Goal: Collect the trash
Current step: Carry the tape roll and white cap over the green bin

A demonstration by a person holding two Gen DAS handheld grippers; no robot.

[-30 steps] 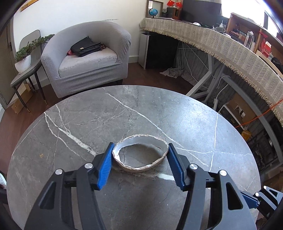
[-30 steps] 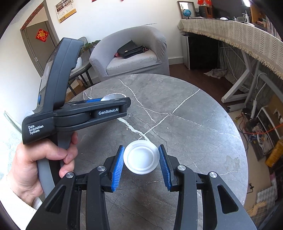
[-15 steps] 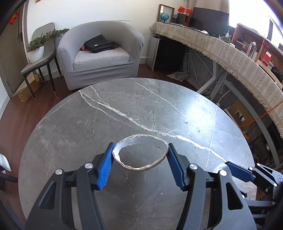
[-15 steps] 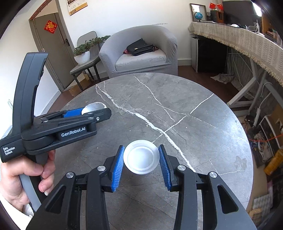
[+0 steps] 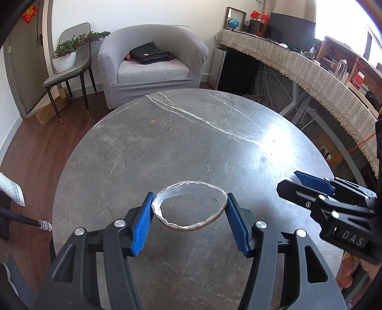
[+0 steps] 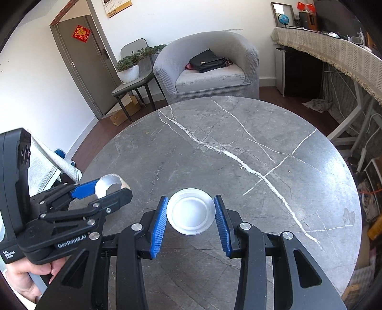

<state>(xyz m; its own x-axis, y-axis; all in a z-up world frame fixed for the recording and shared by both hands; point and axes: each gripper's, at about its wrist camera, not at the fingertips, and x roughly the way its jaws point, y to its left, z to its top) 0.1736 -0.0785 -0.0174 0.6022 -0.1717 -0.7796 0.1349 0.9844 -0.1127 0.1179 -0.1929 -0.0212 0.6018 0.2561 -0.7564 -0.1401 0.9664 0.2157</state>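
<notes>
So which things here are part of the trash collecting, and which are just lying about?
Part of the job:
- torn foil ring, held in left gripper
- white plastic lid, held in right gripper

Just lying about:
- armchair
- black bag
- potted plant
- globe

Both wrist cameras look steeply down along their tongs, close above the round tabletop [image 5: 191, 143], facing the grey armchair [image 5: 152, 66], which both views share with the tabletop.

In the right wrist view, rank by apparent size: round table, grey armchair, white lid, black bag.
1. round table
2. grey armchair
3. white lid, which sits very close to the camera, so it looks bigger than it is
4. black bag, looking only slightly smaller than the lid
</notes>
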